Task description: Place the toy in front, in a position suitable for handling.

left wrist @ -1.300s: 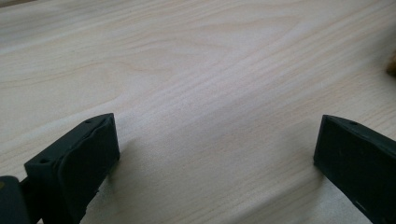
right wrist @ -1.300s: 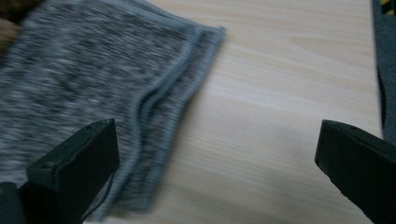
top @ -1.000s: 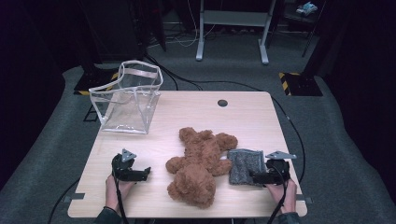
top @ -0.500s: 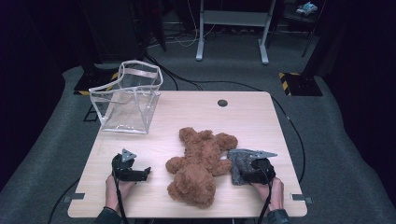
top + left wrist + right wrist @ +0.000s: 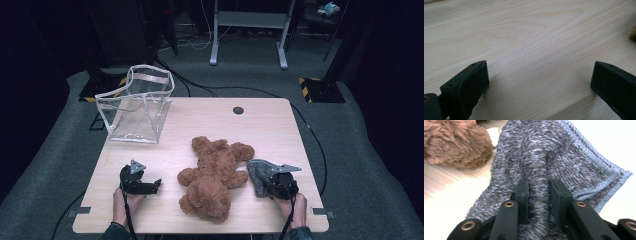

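The grey cloth (image 5: 544, 157) lies at the near right part of the desk (image 5: 200, 125), just beside the brown teddy bear (image 5: 215, 175), and a raised fold of it runs up between the jaws of the right gripper (image 5: 539, 187). Those jaws have just been closing and now pinch that fold from both sides, the rest of the cloth spreading away beyond them with its pale blue stitched hem to the right. The right gripper view gives the weave, the hem and the pinched ridge; the high view shows the right gripper (image 5: 277, 180) set on the cloth's near edge, with one plush paw close by the cloth. The left gripper (image 5: 142, 184) rests on the desk well apart from the bear, and the left gripper view shows its jaws spread wide over bare wood with nothing between them. A clear plastic bag (image 5: 137, 107) with pale trim stands upright at the far left corner of the desk, open at the top; nothing can be made out inside it.
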`<state>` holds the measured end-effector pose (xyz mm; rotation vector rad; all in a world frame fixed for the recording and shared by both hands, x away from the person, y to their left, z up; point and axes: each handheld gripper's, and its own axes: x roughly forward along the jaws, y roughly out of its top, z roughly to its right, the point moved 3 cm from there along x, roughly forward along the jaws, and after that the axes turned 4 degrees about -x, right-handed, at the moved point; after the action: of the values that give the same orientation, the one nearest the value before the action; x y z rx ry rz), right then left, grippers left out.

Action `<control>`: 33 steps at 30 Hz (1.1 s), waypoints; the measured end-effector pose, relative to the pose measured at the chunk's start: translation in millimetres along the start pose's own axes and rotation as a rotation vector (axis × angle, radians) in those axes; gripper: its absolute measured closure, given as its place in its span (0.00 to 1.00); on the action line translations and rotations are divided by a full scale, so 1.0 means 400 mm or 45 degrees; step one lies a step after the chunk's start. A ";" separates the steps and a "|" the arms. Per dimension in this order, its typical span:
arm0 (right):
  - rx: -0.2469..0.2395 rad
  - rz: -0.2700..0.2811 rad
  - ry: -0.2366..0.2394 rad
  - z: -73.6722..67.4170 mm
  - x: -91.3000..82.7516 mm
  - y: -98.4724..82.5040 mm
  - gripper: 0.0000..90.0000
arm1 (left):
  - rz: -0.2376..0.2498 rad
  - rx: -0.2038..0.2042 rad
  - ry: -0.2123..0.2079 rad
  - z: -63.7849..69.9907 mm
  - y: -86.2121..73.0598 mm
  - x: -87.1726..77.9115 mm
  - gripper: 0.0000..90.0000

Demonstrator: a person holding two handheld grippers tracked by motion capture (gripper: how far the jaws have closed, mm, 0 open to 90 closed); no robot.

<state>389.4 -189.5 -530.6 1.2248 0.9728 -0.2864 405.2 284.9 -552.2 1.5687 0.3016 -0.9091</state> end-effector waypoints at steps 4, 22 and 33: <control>0.011 0.007 -0.003 0.003 -0.008 0.004 0.83 | 0.000 0.000 0.000 0.000 0.000 0.000 0.02; -0.015 0.063 -0.044 0.044 -0.093 0.045 0.84 | 0.004 -0.009 -0.001 -0.001 0.000 -0.002 0.04; -0.037 0.062 -0.139 0.089 -0.119 0.063 0.83 | 0.005 -0.006 -0.003 -0.001 0.000 -0.002 0.04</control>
<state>394.8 -226.1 -477.6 1.1922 0.8497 -0.2967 404.7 285.4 -551.7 1.5630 0.2986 -0.9066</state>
